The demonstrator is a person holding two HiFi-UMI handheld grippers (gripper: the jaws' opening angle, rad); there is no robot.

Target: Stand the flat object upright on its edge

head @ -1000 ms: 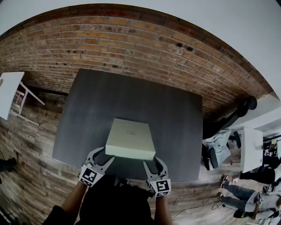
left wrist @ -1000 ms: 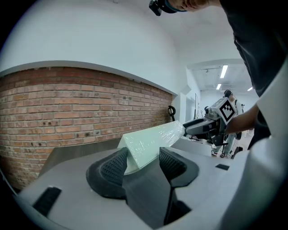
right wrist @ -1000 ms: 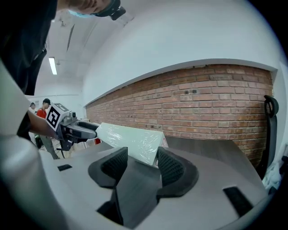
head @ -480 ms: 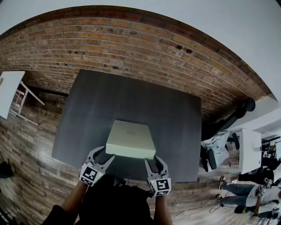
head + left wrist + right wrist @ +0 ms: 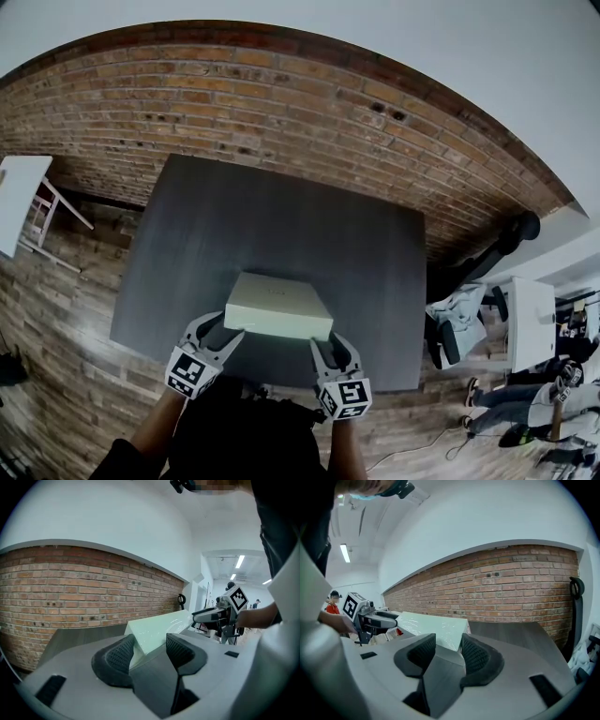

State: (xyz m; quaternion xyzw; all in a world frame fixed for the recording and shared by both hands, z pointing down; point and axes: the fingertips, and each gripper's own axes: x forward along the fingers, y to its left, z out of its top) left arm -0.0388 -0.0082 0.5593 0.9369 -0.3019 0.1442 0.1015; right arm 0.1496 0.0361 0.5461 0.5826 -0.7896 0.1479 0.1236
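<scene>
A flat pale green box [image 5: 278, 302] lies on the dark grey table [image 5: 281, 216] near its front edge, with its near side tipped up off the surface. My left gripper [image 5: 218, 330] is shut on the box's near left corner, which the left gripper view shows wedged between the pads [image 5: 149, 648]. My right gripper [image 5: 331, 345] has closed in on the near right corner, and in the right gripper view the box [image 5: 433, 626] sits between its pads [image 5: 447, 649]. Each gripper also appears in the other's view, across the box.
A brick wall [image 5: 281, 103] runs behind the table. A white table [image 5: 19, 202] stands at the far left. At the right are a white desk [image 5: 534, 323], a chair and some people. Wooden floor surrounds the table.
The box's near edge has risen, so its top looks shorter from above. Both grippers stay at the near corners, slightly lifted.
</scene>
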